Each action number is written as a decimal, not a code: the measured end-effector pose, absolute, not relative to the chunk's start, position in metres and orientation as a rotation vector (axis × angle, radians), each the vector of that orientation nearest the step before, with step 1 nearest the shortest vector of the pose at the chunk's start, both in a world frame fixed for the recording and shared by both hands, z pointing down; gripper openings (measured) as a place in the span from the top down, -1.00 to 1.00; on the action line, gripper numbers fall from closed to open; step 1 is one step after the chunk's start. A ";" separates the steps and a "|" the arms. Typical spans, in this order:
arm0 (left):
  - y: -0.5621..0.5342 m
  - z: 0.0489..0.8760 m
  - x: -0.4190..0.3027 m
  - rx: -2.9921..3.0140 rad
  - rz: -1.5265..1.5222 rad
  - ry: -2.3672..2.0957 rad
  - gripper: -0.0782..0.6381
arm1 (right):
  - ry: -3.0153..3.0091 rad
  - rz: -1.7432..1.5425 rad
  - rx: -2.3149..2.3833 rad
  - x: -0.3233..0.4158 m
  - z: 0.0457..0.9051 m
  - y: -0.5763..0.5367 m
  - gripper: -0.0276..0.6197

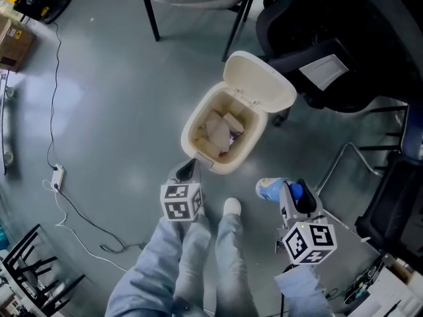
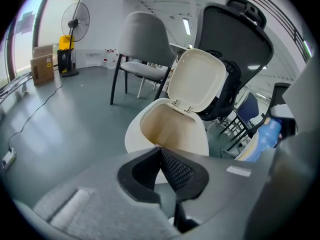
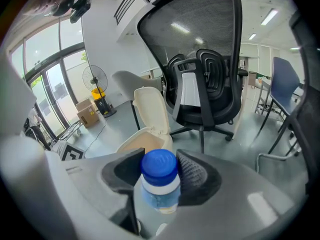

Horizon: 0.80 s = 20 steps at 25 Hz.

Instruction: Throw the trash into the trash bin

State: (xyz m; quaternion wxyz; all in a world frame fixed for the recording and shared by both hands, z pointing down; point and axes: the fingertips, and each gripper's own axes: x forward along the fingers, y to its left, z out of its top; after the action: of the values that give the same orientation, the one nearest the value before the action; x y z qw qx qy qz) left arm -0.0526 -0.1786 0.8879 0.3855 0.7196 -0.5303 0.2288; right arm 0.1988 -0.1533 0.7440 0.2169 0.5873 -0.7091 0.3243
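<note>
Grey floor point(image 1: 119, 111); open trash bin point(image 1: 246, 156) beside black office chair point(image 1: 370, 45).

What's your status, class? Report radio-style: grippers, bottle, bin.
Left gripper shut, empty. Right gripper shut on bottle, short of trash bin. Bin lid up, mouth unobstructed.

Grey floor point(image 1: 112, 111), trash bin point(image 1: 246, 156) standing on it (lid up), white cable point(image 1: 57, 176) at left, cardboard box point(image 1: 14, 41)
</note>
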 end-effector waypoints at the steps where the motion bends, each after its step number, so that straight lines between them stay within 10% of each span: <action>1: -0.179 0.881 -0.053 1.846 0.584 -1.354 0.75 | -1.971 0.890 1.626 0.197 0.740 -0.154 0.30; 20: -0.194 0.756 -0.138 1.825 0.555 -1.554 0.76 | -2.145 0.738 1.481 0.100 0.684 -0.197 0.30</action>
State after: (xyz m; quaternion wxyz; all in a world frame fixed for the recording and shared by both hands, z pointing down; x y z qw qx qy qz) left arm -0.1378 -0.1942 0.7564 0.3340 0.6993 -0.5953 0.2124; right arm 0.1005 -0.1969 0.6837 0.2147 0.5338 -0.7734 0.2661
